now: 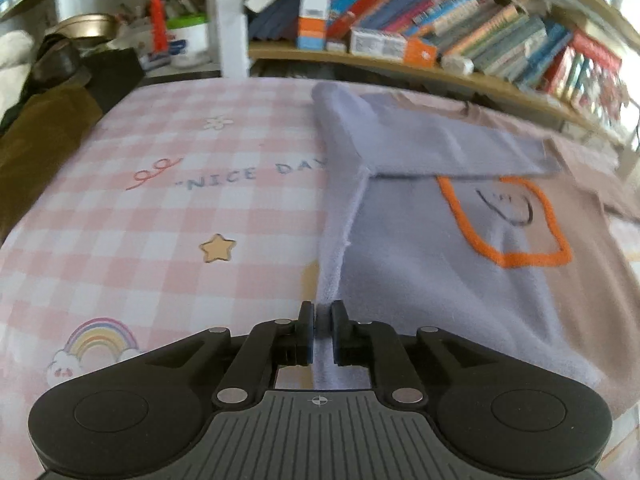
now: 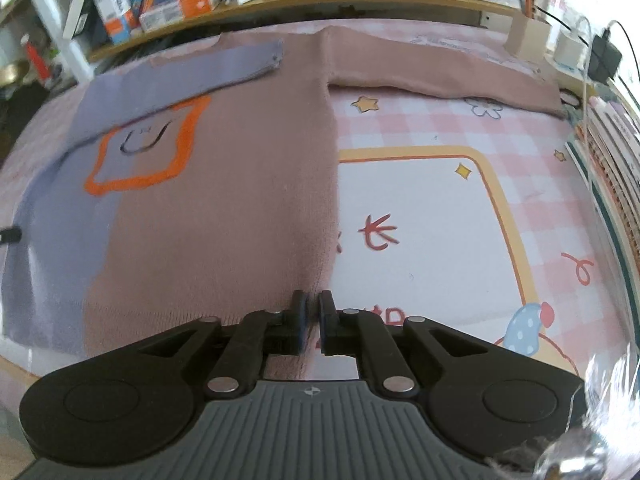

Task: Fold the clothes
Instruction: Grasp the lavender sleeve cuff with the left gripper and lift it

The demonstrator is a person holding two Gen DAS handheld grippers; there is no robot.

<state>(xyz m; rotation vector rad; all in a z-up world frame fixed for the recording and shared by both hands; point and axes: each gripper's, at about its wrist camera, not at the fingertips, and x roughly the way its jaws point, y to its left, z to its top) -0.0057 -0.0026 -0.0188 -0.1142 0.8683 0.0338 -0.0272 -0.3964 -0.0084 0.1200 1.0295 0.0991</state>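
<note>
A two-tone sweater, lilac on one half and dusty pink on the other, lies flat on a pink checked sheet, with an orange outline and a smiley on its chest (image 1: 508,220) (image 2: 144,148). Its lilac sleeve (image 2: 212,72) is folded across the chest; the pink sleeve (image 2: 440,68) lies stretched out sideways. My left gripper (image 1: 319,320) is shut on the lilac hem edge (image 1: 332,264). My right gripper (image 2: 311,312) is shut on the pink hem edge (image 2: 316,256).
A bookshelf (image 1: 440,16) full of books and boxes runs along the far side of the bed. Dark clothes (image 1: 44,128) are piled at the left. A charger and cables (image 2: 600,56) sit at the far right, with stacked books (image 2: 612,168) beside the bed.
</note>
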